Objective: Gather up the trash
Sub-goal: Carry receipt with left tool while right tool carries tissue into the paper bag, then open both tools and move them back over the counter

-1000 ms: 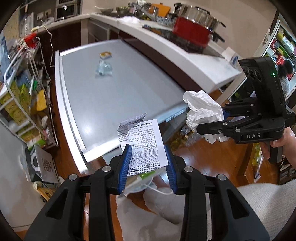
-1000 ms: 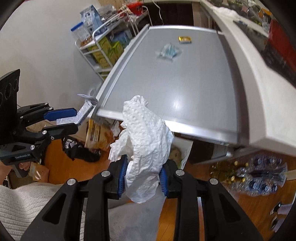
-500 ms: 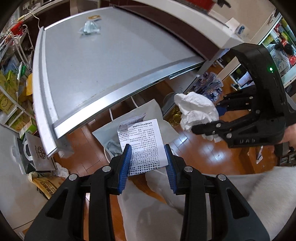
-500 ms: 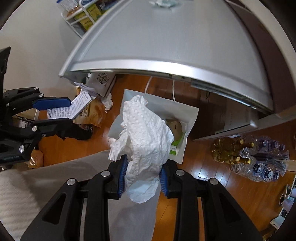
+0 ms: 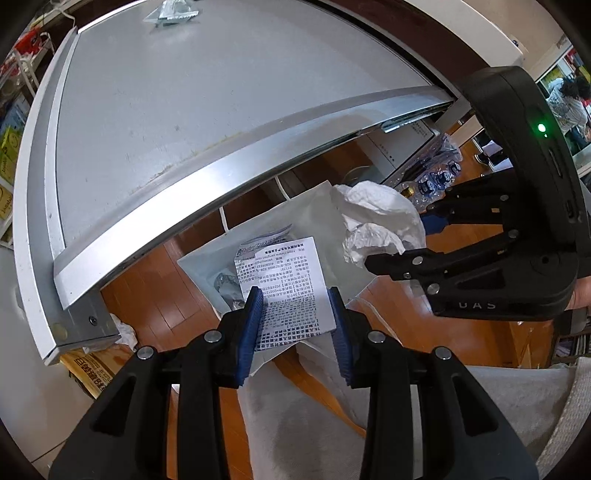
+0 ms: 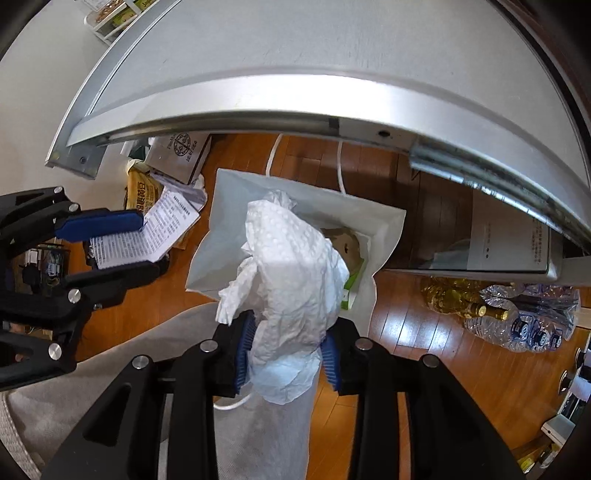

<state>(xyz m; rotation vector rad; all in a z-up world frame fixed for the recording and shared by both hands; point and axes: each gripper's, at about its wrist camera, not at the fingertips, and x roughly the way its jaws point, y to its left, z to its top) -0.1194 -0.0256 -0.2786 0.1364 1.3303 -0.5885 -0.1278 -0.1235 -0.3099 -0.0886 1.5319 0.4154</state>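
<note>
Both grippers have dropped below the table edge since the earlier frames, and I now see the white bag on the floor where a second ago I saw the tabletop. On my right gripper (image 6: pixel 286 345) the jaws have just been opening; the blue pads (image 6: pixel 244 349) stand a little wider than before, with the crumpled paper towel (image 6: pixel 291 280) between them and touching both, so I read it as barely gripped. The towel hangs directly above the open mouth of the white bag (image 6: pixel 221 236), which stands on the wooden floor (image 6: pixel 424 332) and already holds some packaging.

My left gripper (image 5: pixel 297 317) is partly closed on the printed receipt (image 5: pixel 286 288), pinched edge to edge between its blue pads (image 5: pixel 251 325). The receipt's upper end hangs over the same bag (image 5: pixel 303 218), nearer its left side as I view it. From this camera the right gripper (image 5: pixel 399 240) is just beside the bag's right rim, holding the towel (image 5: pixel 376 221).

Above both stands the grey table (image 5: pixel 184 122) with its metal edge rail; a clear plastic wrapper (image 5: pixel 171 14) lies at its far end. Bottled water (image 6: pixel 528 317) lies on the floor to the right.
</note>
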